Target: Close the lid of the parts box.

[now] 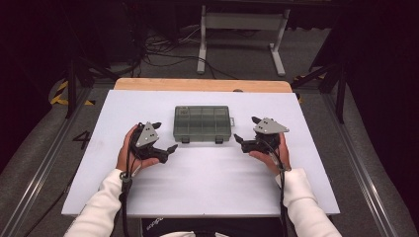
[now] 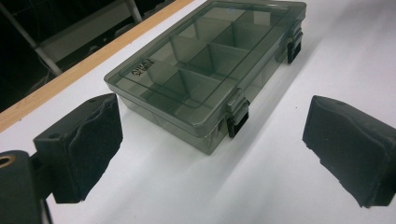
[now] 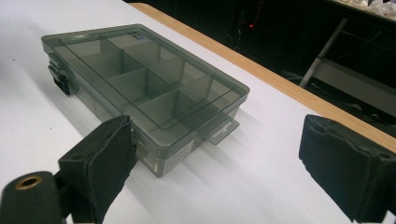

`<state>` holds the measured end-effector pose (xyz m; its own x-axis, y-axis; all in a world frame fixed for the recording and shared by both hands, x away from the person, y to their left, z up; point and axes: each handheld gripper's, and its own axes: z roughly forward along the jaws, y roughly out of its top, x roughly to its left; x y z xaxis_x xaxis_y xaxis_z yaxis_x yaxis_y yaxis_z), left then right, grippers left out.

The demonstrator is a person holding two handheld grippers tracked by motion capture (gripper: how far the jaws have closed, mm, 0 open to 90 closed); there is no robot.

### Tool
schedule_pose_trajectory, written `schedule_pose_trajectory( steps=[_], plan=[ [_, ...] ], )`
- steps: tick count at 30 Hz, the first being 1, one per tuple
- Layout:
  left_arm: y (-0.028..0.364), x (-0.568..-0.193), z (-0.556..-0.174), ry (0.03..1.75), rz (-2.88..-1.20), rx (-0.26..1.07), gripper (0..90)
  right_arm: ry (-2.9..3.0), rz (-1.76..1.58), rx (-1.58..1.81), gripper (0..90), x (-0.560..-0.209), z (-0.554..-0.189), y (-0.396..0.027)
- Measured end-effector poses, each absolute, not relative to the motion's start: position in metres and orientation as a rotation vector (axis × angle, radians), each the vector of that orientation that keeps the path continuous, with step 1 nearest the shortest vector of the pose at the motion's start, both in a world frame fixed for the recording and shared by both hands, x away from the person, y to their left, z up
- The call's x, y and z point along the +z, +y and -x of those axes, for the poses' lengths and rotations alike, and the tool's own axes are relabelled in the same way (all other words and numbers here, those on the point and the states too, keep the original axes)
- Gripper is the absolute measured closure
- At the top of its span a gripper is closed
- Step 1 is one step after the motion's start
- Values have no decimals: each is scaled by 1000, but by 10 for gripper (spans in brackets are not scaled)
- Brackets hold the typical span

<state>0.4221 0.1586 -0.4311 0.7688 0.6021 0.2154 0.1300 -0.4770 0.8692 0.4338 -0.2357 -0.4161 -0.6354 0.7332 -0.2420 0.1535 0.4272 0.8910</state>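
Observation:
A smoky grey clear plastic organiser box [image 1: 202,123] lies flat on the white tabletop [image 1: 197,182], lid down, its two black latches [image 2: 237,119] facing the person. Its divided compartments look empty. My left gripper [image 1: 165,136] sits just left of the box's near corner, open, with nothing between its black pads [image 2: 84,144]. In the left gripper view the box [image 2: 205,60] lies ahead of the left gripper [image 2: 215,126]. My right gripper [image 1: 246,129] is just right of the box, also open and holding nothing. In the right gripper view the box [image 3: 140,79] lies ahead and left of the right gripper [image 3: 224,154], by its left pad [image 3: 112,158].
The white sheet ends at a wooden strip [image 1: 202,85] along the far edge. Beyond it stand a white metal table frame [image 1: 242,22] and cables on a dark floor. A hang tab [image 3: 219,130] sticks out from the box's right end.

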Motion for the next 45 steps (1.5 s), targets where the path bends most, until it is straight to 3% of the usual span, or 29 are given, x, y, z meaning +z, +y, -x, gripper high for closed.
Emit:
schedule_pose_trajectory(
  steps=[45],
  plan=[
    [175,-429,-401,536,-2023,659,60,2028,-721,1157,109,-409,-409,-248]
  ],
)
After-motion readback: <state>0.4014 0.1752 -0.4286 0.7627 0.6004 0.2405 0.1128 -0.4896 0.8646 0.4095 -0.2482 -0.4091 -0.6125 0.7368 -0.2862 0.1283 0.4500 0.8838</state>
